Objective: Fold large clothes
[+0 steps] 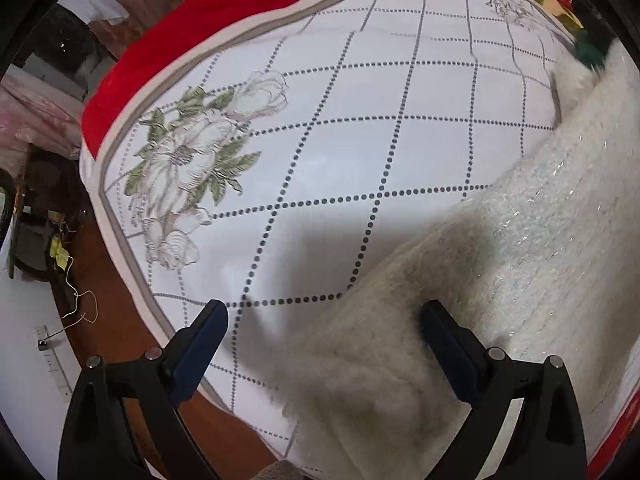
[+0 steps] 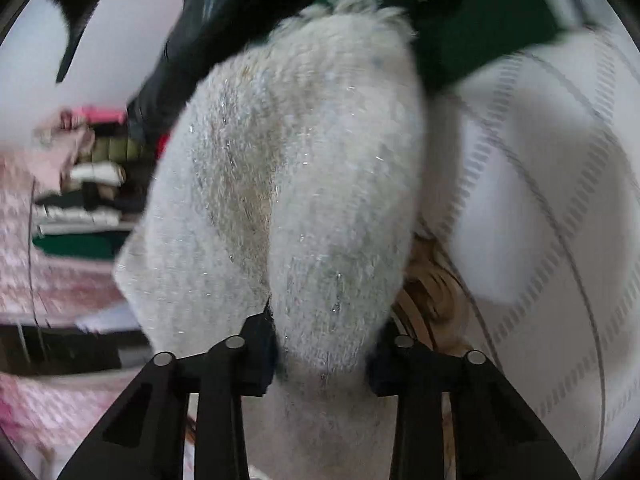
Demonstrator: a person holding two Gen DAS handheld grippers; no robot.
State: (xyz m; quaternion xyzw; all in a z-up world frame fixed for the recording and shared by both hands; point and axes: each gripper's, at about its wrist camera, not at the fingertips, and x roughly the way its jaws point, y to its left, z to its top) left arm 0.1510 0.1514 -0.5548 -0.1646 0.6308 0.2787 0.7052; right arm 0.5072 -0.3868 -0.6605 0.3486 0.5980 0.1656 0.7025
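Between the right gripper's [image 2: 322, 354] fingers a bunched fold of the fuzzy white sweater [image 2: 288, 184] is clamped; its length runs ahead over the bed [image 1: 340, 92]. The left gripper [image 1: 324, 320] hangs released above the sweater's near edge.

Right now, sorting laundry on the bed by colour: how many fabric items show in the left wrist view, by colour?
White: 2, sweater and sheet
Red: 1, blanket
Green: 1, garment
Total: 4
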